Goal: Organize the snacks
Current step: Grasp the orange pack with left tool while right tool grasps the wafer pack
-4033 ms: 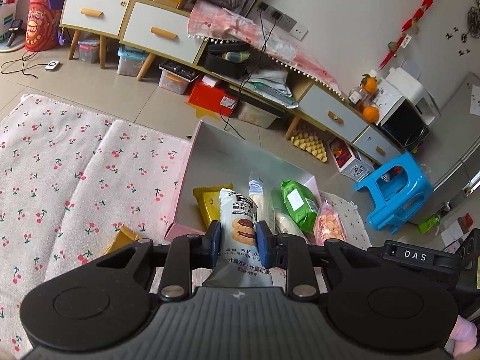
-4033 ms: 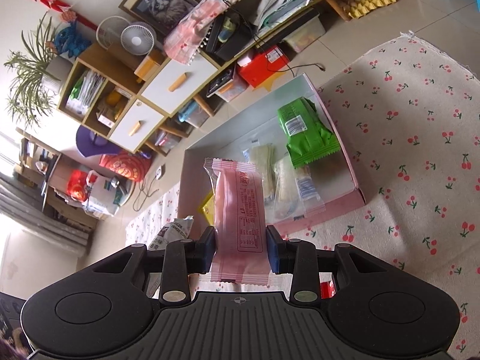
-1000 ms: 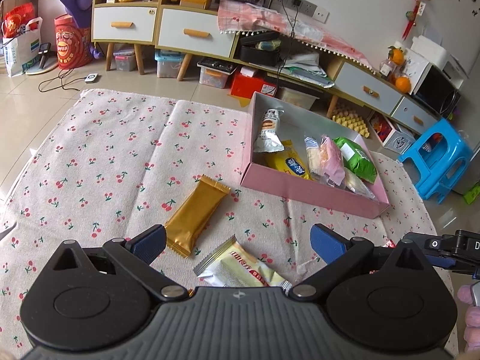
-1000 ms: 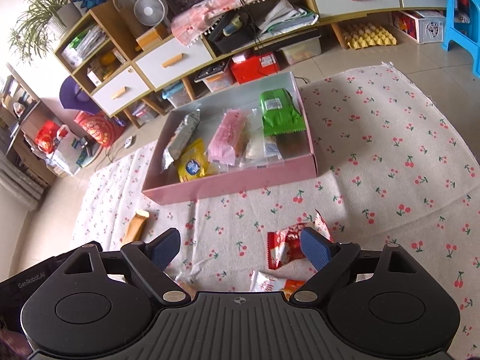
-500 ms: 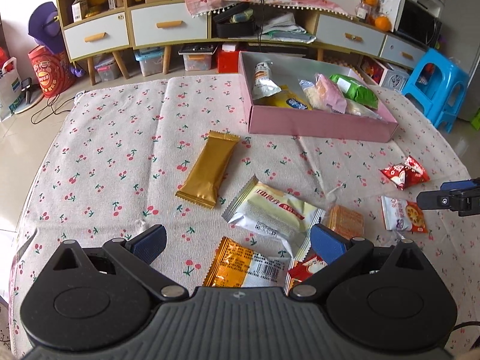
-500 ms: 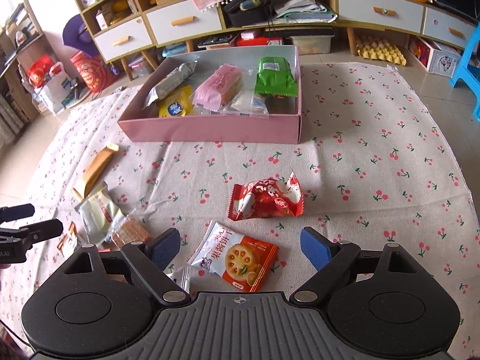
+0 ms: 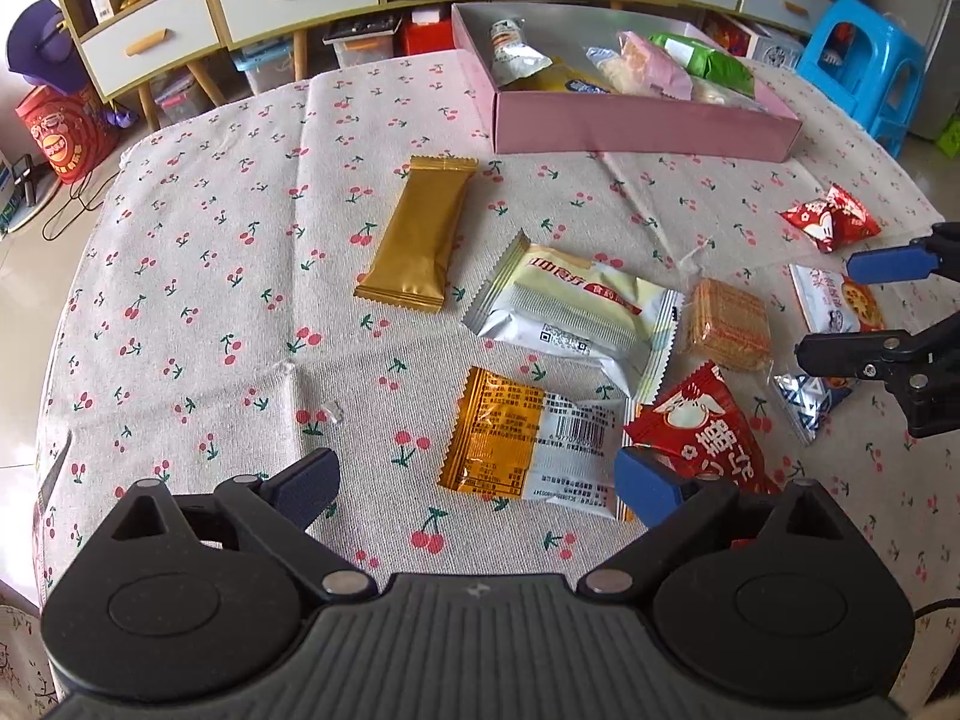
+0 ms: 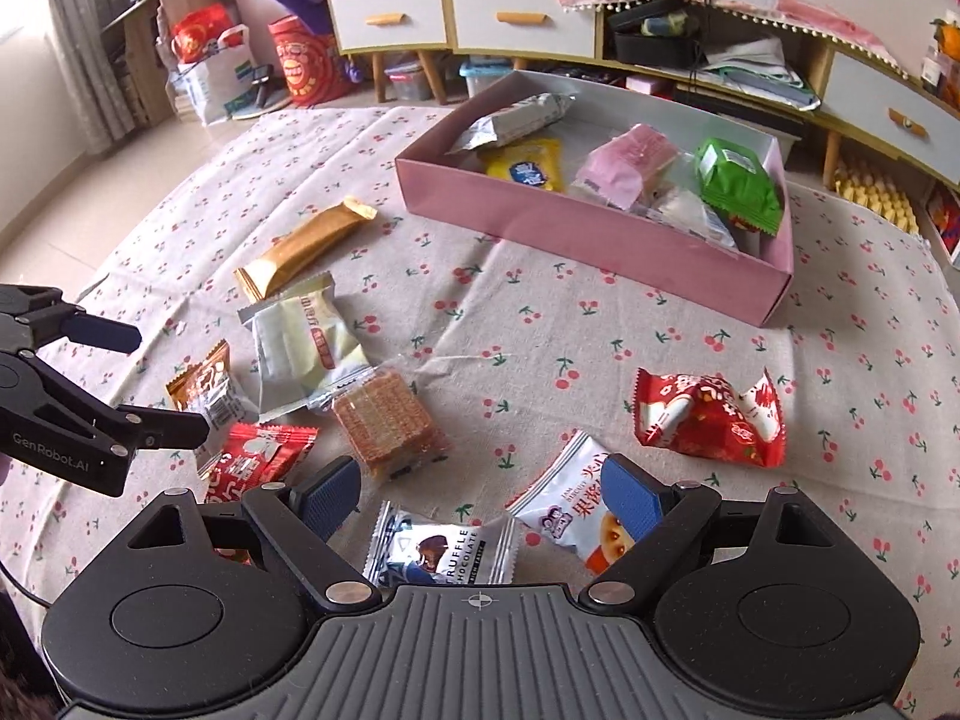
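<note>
The pink box sits in the upper middle of the right wrist view, already holding a handful of snacks: a silver packet, a yellow one, a pink one, a green bag. Part done, then, and plenty is left loose on the cherry-print bench cloth: the gold bar, the pale cake packet, the orange-and-white packet, the wafer pack, two red packets, the cookie packet and the truffle chocolate.

The left gripper, jaws wide but starting to close, frames the orange-and-white packet without touching it. The right gripper is spread wide above the truffle chocolate, empty.

Four seconds back each gripper clamped a packet over the box; now both packets lie inside, and both grippers have dropped toward the loose pile.
</note>
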A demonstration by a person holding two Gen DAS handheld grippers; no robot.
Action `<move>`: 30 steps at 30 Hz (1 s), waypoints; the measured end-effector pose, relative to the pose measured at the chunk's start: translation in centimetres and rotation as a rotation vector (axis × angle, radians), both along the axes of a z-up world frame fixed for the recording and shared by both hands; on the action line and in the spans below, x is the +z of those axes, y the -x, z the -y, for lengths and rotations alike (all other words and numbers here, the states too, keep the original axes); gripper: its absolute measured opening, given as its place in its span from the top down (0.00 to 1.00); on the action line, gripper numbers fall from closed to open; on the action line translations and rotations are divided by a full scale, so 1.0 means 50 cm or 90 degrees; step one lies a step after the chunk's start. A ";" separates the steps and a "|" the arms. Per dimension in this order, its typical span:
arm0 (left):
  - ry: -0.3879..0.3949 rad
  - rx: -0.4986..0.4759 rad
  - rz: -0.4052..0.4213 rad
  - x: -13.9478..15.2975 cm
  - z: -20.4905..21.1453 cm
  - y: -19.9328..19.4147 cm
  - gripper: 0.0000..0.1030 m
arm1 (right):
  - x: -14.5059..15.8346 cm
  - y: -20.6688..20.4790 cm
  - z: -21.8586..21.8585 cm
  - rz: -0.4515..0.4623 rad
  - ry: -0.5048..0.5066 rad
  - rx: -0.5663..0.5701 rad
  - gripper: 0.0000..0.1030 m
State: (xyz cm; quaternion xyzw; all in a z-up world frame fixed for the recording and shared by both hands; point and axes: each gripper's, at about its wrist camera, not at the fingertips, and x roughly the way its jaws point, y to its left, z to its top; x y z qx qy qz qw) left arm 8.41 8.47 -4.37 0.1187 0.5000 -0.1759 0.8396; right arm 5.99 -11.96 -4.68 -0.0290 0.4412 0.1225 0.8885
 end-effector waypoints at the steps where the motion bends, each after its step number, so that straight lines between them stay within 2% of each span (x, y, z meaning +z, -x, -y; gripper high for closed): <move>1: -0.005 -0.008 -0.005 -0.004 0.002 0.000 0.09 | -0.004 -0.002 -0.006 0.003 0.008 0.005 0.14; 3: -0.012 -0.023 -0.009 -0.010 0.006 0.003 0.13 | -0.009 -0.004 -0.018 0.012 0.029 0.016 0.14; 8: -0.019 -0.054 -0.009 -0.011 0.018 0.009 0.14 | -0.022 -0.011 -0.045 0.022 0.062 0.050 0.14; 15: -0.017 -0.059 -0.015 -0.017 0.029 0.006 0.16 | -0.043 -0.025 -0.071 0.014 0.087 0.076 0.14; 17: -0.012 -0.058 -0.018 -0.017 0.029 0.004 0.19 | -0.044 -0.028 -0.072 0.014 0.081 0.073 0.14; 21: 0.005 -0.061 -0.021 -0.013 0.029 0.004 0.32 | -0.045 -0.036 -0.072 0.007 0.062 0.066 0.14; 30: 0.008 -0.068 -0.020 -0.010 0.034 0.006 0.39 | -0.047 -0.044 -0.079 0.007 0.042 0.065 0.19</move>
